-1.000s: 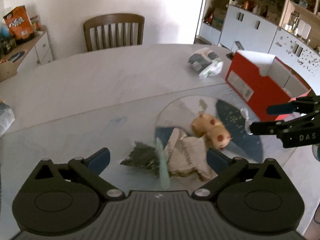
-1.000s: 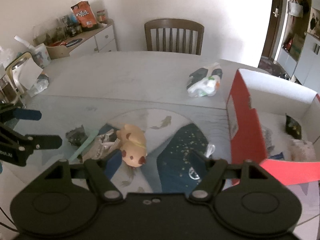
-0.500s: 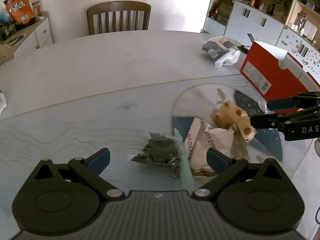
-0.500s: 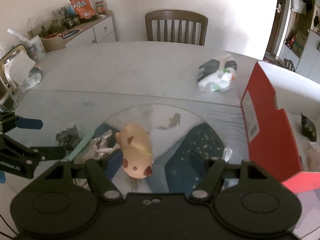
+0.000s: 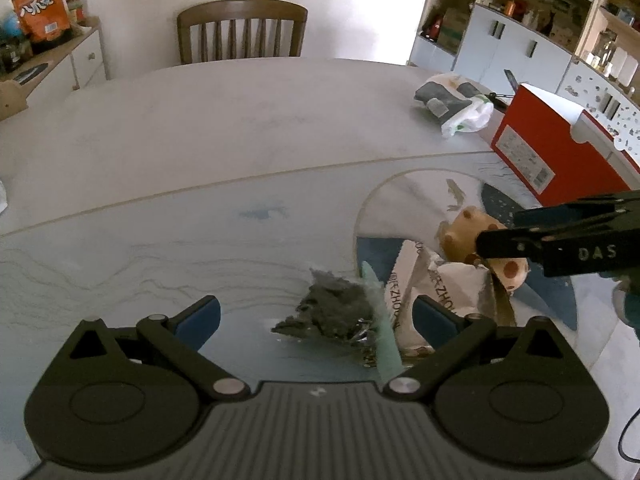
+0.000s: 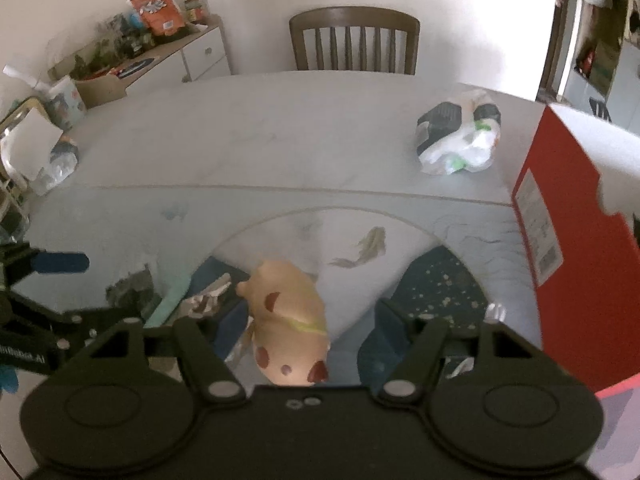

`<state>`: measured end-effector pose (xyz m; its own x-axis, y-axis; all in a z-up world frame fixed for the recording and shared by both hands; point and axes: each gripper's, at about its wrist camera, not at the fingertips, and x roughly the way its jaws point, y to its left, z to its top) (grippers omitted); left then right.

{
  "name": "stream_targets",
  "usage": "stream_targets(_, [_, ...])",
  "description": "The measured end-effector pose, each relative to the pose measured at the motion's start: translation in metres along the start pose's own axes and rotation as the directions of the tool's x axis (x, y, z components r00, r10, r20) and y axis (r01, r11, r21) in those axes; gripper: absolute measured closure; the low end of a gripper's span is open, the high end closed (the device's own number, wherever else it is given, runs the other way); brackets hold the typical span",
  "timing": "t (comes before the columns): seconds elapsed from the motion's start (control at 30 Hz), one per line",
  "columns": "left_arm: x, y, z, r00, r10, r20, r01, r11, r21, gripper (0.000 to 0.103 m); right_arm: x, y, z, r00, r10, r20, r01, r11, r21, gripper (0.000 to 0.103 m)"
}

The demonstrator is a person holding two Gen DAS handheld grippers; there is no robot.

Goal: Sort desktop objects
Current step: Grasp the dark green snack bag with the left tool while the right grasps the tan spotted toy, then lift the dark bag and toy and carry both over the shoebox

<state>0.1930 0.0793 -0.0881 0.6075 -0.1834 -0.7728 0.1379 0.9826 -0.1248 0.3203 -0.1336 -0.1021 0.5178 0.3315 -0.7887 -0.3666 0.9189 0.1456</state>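
- Right gripper [image 6: 310, 326] has just been closing; its jaws straddle the toy [image 6: 290, 320], pads clear of it.
- Left gripper [image 5: 316, 314] gapes wide around the wrapper [image 5: 328, 314], grasping nothing.

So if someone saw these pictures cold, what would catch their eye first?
Probably the tan spotted toy, lying between the open fingers of the right gripper, which have just been closing around it without pressing yet. Next, the red box standing at the table's right edge. Then the crumpled wrappers in front of the open left gripper.
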Motion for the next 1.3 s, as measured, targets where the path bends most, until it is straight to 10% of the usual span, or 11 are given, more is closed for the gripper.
stream_targets(0.8, [0.010,0.001,0.000,1.000,-0.022,-0.019,0.021,0.999,-0.035,0.038,0.012,-0.008,0.005,0.992,0.115,-0.046,-0.109,0.988,0.108,0.054])
stream_targets(0.97, [0.005,-0.002,0.001,0.999,-0.035,-0.009,0.035,0.999,-0.024,0.065,0.009,-0.005,0.006,0.994,0.103,-0.047,-0.099,0.991,0.091,0.059])
stream_targets(1.3, [-0.008,-0.009,0.008,0.999,-0.034,0.014,0.035,0.999,-0.015,0.066,-0.010,-0.017,0.006,0.997,0.077,-0.020,-0.075,0.992,0.106,0.062])
